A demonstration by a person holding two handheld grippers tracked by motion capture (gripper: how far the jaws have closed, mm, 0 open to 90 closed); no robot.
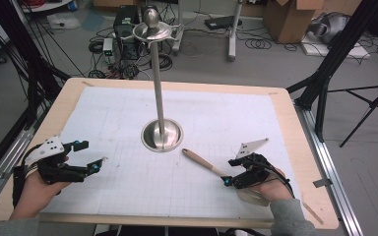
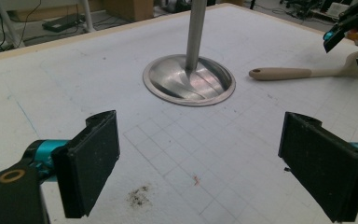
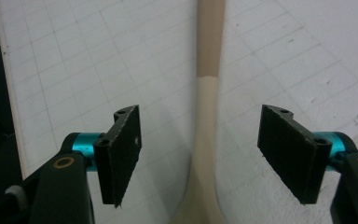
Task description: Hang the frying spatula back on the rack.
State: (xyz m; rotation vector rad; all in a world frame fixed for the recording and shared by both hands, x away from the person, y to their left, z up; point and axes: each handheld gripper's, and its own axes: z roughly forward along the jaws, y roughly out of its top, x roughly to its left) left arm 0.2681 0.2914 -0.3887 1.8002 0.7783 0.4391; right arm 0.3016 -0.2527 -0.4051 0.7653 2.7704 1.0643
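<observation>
Beige spatula (image 1: 204,163) lies flat on the white gridded mat (image 1: 128,118), handle end toward the steel stand (image 1: 162,133), blade end under my right hand. My right gripper (image 1: 229,181) straddles its neck: jaws set apart on either side, pads clear of it, nothing gripped. My left gripper (image 1: 96,164) hovers well apart on the mat's other side, jaws wide and empty. Stand's round base sits mid-mat, near the handle tip.

Beige spatula (image 1: 204,163) with wooden handle lies flat on the table.
</observation>
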